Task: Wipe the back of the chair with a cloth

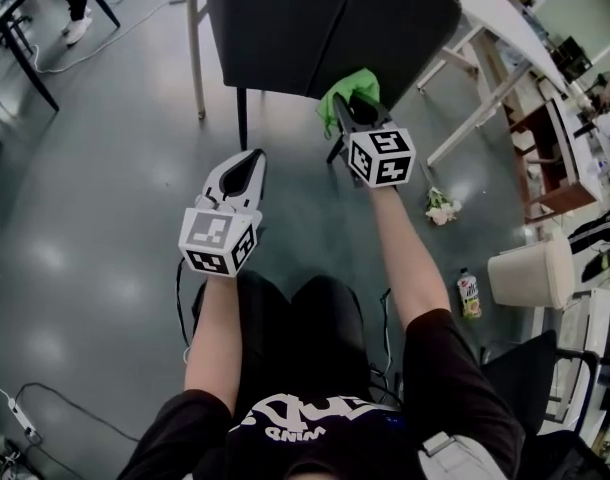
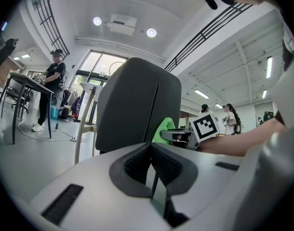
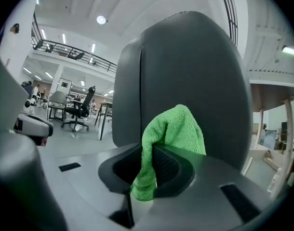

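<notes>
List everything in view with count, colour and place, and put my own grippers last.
chair: one, dark grey, straight ahead, back facing the person
cloth: one, green, pinched in the right gripper, near the chair back's lower edge
table: one, white, behind the chair at right
bottle: one, pale with a yellow-green label, on the floor at right
crumpled wad: one, whitish, on the floor near the table legs
power strip: one, white, on the floor at lower left
bystander: one, dark clothes, by a black desk at far left
left gripper: one, white, jaws together, empty
right gripper: one, jaws shut on the cloth
</notes>
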The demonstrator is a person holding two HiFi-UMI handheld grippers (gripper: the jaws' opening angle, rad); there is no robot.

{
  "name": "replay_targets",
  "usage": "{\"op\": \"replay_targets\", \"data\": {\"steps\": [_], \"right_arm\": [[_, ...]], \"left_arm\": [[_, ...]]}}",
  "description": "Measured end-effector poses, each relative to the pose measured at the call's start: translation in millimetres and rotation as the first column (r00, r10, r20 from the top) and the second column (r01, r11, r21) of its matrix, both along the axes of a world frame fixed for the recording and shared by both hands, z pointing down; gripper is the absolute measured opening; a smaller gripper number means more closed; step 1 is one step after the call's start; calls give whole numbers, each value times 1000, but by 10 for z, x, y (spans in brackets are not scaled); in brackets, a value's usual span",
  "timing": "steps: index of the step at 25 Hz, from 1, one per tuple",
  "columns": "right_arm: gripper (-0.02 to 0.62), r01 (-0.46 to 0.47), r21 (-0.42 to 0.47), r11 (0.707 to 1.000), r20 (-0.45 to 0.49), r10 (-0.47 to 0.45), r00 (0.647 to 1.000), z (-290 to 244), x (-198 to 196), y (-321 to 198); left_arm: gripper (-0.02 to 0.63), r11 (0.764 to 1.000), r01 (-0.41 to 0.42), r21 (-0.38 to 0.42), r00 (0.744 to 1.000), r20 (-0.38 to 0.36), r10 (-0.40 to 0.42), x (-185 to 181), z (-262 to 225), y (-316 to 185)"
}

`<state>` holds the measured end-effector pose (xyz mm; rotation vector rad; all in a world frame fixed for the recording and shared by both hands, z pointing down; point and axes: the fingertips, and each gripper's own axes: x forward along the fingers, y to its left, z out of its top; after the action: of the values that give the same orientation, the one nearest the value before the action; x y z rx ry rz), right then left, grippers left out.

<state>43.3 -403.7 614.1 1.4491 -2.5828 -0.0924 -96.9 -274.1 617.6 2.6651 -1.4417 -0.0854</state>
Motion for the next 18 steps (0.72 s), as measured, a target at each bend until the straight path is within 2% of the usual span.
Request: {"op": "replay_targets", "data": {"steps": [12,15,18], "right_arm": [[48,195,-11,981,4,-195,981,26,-1118,118],[48,218,-9,976,10,-218,976,31,-1234,181],[48,211,-8,977,10,-211,977,15,-1191,191]], "left_arm": [[-2,1000,26,-1,1000,-14,-26,-103,-23,-11],[-2,999,36,-4,999,-27,-36,-117,-21,-28],[-2,999,37,-5,999,-32,-38,-114,-37,-33]]}}
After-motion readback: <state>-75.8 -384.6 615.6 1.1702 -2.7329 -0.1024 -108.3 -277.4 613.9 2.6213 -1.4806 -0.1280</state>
